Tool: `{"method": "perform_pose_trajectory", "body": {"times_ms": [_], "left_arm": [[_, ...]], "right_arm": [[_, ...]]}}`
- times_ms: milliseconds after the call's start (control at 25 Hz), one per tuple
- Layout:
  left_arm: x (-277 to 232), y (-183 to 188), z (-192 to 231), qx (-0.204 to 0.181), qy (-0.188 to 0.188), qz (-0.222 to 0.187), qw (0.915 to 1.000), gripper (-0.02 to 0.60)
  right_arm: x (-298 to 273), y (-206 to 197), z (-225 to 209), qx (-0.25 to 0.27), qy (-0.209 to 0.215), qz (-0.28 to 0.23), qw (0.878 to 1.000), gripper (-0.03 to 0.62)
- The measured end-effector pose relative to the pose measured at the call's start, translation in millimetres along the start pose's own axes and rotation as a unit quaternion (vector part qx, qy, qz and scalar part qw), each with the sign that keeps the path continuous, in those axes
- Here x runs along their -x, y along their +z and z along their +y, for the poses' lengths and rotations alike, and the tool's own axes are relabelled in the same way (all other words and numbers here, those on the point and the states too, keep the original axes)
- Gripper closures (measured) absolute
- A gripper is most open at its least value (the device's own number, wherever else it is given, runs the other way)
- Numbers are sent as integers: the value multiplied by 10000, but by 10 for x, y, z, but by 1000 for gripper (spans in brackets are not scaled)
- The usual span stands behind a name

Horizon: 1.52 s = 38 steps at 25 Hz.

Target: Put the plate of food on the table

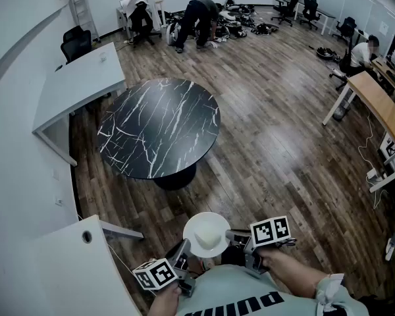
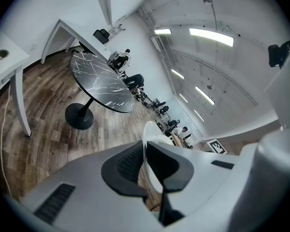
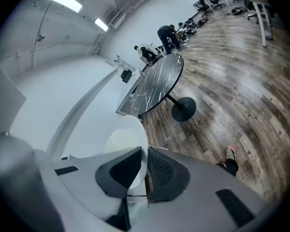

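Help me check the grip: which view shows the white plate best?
The head view: nearly the whole white plate shows from above. The left gripper view shows its rim edge-on between the jaws; the right gripper view shows part of its face.

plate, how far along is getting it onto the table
Done: the left tool and right tool each pinch an opposite rim of the white plate, so it is picked up. In hand: it is held over the wood floor, well short of the round black marble table. Left: carry it there, set it down, let go. No food shows on it.
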<state>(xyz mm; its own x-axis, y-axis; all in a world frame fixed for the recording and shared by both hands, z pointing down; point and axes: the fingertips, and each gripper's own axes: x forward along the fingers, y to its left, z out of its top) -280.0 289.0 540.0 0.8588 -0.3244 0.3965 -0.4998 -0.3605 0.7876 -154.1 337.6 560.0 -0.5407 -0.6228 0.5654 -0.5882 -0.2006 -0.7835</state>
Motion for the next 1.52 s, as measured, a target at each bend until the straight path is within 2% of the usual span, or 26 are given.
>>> {"method": "perform_pose_trajectory", "body": {"times_ms": [320,600,1040,1520], "left_arm": [[-232,97,-78,35,107,27,9999,549],[-565,320,-221,10,163,-61,9998,549],[-1059,582,-424,72,443,-357,9984,549],[-1497,607,-713,139,784,-712,9943,549]], "right_arm": [[67,267,-71,2,57,54,10000,554],[111,679,-174,35,146,108,9998,554],[209,1384,-296,355,410,327,9980,554],[408,1830,-552,564,731,624,9938,554]]}}
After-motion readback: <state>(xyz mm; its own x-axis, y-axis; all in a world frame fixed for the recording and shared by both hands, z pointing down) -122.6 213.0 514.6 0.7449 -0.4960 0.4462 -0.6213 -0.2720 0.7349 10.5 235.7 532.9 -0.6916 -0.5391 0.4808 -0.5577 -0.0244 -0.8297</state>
